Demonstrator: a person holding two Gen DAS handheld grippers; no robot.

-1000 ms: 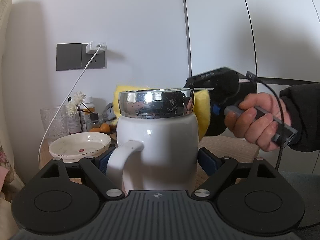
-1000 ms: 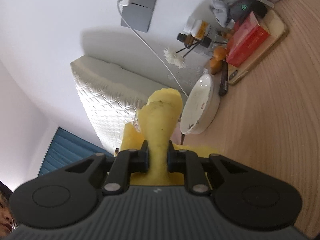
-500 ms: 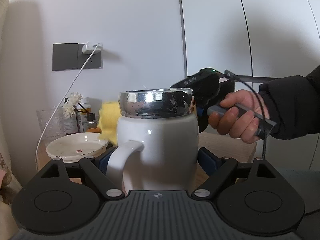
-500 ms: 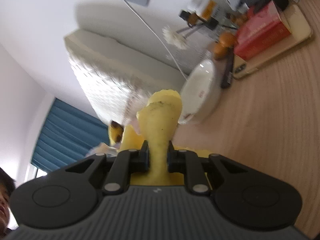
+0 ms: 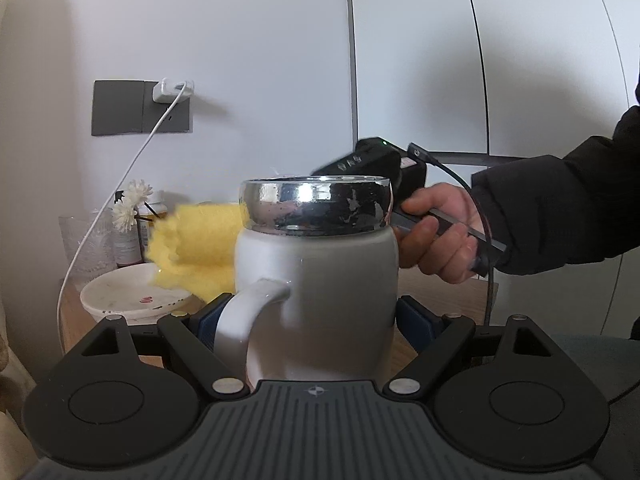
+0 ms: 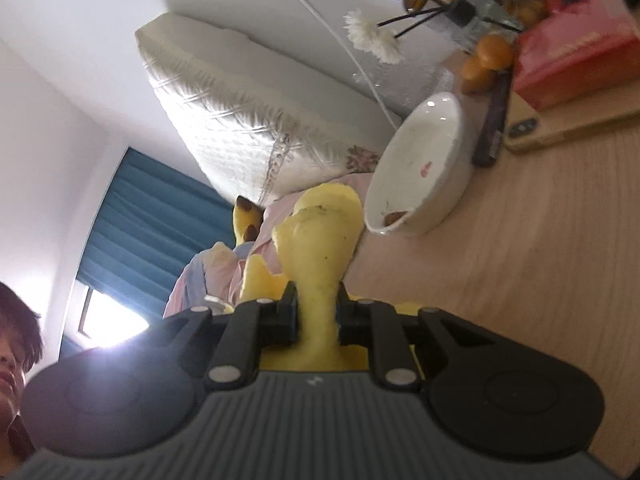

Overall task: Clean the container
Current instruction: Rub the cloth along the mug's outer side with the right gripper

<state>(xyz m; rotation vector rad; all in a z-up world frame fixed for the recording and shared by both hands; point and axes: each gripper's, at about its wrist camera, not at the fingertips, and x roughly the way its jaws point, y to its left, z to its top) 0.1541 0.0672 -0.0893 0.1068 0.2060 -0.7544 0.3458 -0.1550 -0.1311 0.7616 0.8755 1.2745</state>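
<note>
Currently we're mid-wipe: left gripper (image 5: 316, 316) has its jaws clamped on the white mug (image 5: 316, 280) with the chrome rim, held above the worktop (image 6: 540, 240), right gripper (image 6: 318, 312) pinches the yellow cloth (image 6: 320, 240) behind it; next, bring cloth onto the mug wall.

One mug (image 5: 320, 280), one yellow cloth (image 6: 320, 248), one bowl (image 6: 420, 168), two oranges (image 6: 486, 60), one red box (image 6: 576, 52), one white flower (image 6: 374, 40).
</note>
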